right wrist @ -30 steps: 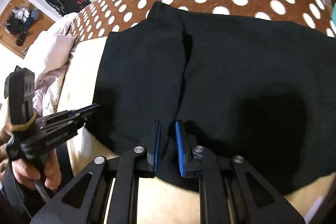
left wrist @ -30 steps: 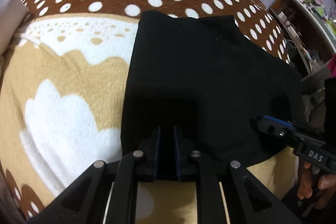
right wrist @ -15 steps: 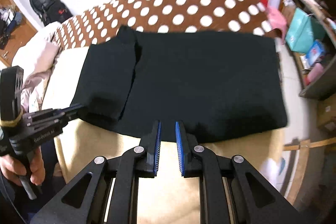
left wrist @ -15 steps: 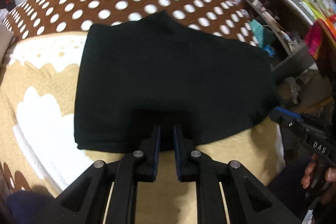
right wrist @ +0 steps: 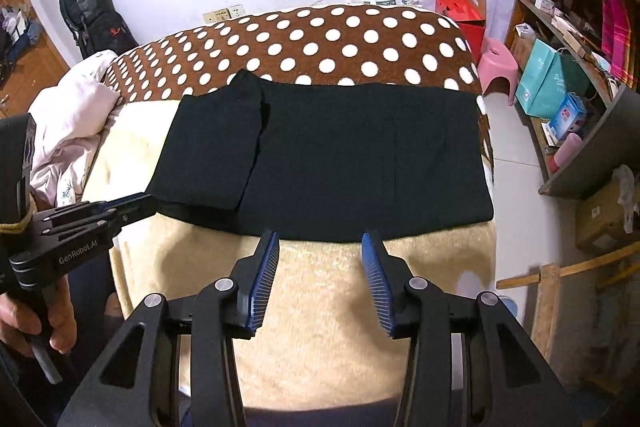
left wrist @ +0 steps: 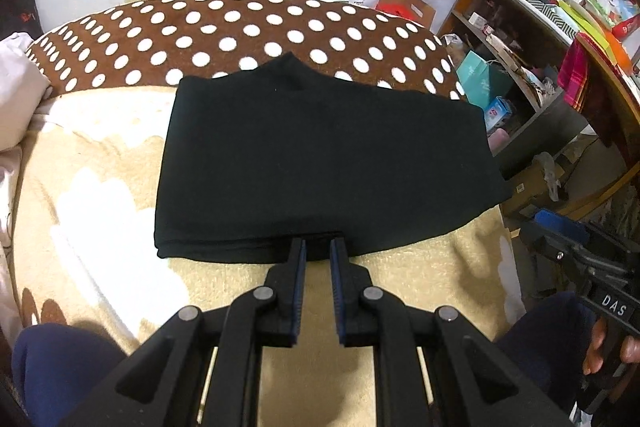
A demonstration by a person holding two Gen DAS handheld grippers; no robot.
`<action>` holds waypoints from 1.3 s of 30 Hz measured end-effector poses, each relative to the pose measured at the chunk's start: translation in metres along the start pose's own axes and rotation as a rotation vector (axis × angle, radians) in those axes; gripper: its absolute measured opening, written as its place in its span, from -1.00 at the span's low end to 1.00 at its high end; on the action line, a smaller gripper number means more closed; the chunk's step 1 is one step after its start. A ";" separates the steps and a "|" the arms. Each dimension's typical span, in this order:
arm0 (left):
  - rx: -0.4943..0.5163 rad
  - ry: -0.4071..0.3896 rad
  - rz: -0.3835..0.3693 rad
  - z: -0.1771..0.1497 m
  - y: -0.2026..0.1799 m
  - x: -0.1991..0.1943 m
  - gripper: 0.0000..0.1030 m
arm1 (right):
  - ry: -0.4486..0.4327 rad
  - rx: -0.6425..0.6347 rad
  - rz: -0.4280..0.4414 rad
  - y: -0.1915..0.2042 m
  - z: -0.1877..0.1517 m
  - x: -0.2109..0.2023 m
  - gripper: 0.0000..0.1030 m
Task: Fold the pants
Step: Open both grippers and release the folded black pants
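The black pants [right wrist: 328, 159] lie folded flat on the bed [right wrist: 332, 307], at 12 o'clock from both grippers. The right gripper [right wrist: 320, 247] is opening and holds nothing. The left gripper [left wrist: 318, 251] is nearly closed, holding nothing.

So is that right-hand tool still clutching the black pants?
No, the right gripper has nothing between its opening jaws; the black pants lie flat on the blanket beyond its tips.
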State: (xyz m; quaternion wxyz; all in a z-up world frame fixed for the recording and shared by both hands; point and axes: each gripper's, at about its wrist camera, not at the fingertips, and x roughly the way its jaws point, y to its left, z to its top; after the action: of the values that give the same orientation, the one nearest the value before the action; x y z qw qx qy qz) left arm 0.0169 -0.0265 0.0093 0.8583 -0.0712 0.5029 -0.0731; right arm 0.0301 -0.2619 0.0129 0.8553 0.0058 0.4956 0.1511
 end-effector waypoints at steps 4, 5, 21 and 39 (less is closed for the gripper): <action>0.019 -0.003 0.008 -0.002 -0.008 -0.004 -0.73 | 0.007 0.011 0.014 -0.002 -0.004 -0.001 -0.14; 0.025 -0.002 0.008 -0.002 -0.010 -0.004 -0.73 | 0.006 0.013 0.018 -0.002 -0.004 -0.002 -0.14; 0.074 0.004 0.044 -0.004 -0.025 0.005 -0.73 | 0.032 0.085 0.054 -0.021 -0.008 0.014 -0.14; 0.100 0.049 0.083 -0.007 -0.022 0.038 -0.73 | 0.099 0.430 0.114 -0.092 -0.015 0.064 -0.11</action>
State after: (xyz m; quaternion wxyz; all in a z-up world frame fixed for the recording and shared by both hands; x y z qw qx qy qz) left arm 0.0282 -0.0560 -0.0218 0.8506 -0.0055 0.5219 -0.0641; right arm 0.0701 -0.3349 -0.0635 0.7989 0.2087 0.5568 0.0902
